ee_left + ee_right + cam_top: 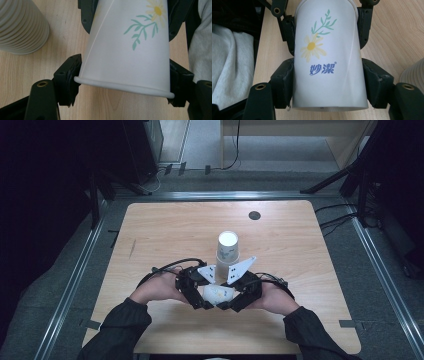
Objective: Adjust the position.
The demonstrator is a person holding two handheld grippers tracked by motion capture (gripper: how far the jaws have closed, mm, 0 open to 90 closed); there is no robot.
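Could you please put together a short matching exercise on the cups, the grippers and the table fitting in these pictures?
Things:
1. paper cup
2. stack of cups
3. left gripper
4. round black disc

Places or states:
A. set into the far part of the wooden table
B. clamped at the cup's rolled rim end
C. lying on its side between both grippers, with a daisy print
D. standing upside down, just beyond the grippers

The right gripper grips the same cup at its other end.

Pairs: 1-C, 2-D, 3-B, 4-A
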